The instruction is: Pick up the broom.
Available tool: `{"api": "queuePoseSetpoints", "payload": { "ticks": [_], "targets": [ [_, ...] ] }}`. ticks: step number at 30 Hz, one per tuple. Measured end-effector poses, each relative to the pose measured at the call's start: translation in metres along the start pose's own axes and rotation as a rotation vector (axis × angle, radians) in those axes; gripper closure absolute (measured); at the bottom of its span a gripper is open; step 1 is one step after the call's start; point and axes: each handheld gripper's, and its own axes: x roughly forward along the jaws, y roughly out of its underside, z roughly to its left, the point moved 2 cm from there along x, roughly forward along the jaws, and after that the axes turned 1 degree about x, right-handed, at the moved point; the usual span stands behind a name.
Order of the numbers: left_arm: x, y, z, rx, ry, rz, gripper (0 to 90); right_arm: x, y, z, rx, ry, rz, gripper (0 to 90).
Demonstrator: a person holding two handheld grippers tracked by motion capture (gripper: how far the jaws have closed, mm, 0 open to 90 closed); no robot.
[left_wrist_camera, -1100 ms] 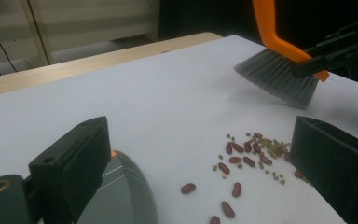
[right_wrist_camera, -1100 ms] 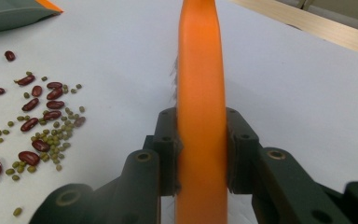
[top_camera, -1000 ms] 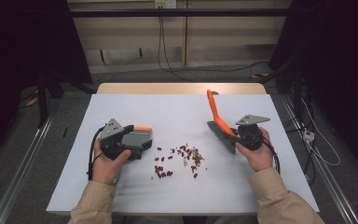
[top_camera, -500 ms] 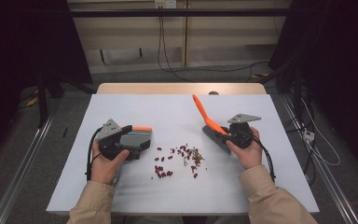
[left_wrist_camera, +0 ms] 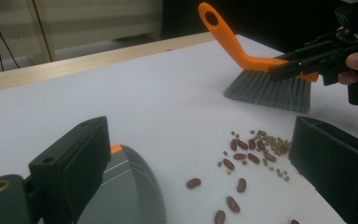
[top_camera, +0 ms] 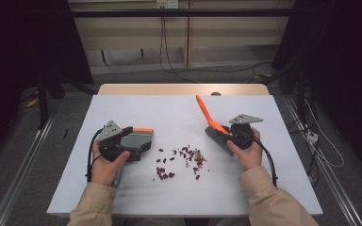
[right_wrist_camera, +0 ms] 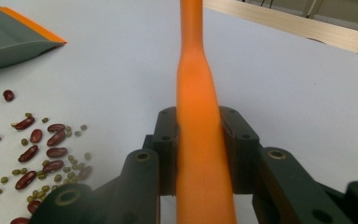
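Note:
A pile of red and small green beans lies on the white table top. My right gripper is shut on the orange handle of a brush. Its jaws have just tightened slightly on it. The grey bristles hang just right of the beans, near the table. My left gripper rests left of the pile, jaws wide apart. A grey dustpan with an orange edge lies against its left jaw, and bare table shows up to the other jaw.
A wooden strip runs along the table's far edge. Cables and dark curtains lie beyond it. The dustpan's orange lip faces the beans. Bare white surface spreads behind and in front of the pile.
My right gripper has carried the brush left toward the bean pile, with the handle leaning further left. The left hand and dustpan have not moved.

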Motion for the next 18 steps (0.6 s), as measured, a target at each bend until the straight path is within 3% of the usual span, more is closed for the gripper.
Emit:
{"api": "queuePoseSetpoints", "payload": {
  "ticks": [7, 15, 18],
  "targets": [
    [-0.003, 0.002, 0.003, -0.001, -0.005, -0.004, 5.5, 0.001, 0.001, 0.014, -0.052, 0.047, 0.004, 70.9],
    [-0.004, 0.002, 0.002, 0.0, 0.002, -0.01, 5.6, 0.002, 0.001, 0.022, -0.015, 0.052, 0.005, 71.0],
    [-0.004, 0.001, 0.001, 0.002, 0.005, -0.014, 5.5, 0.003, 0.001, 0.029, -0.048, 0.059, 0.008, 70.9]
  ]
}}
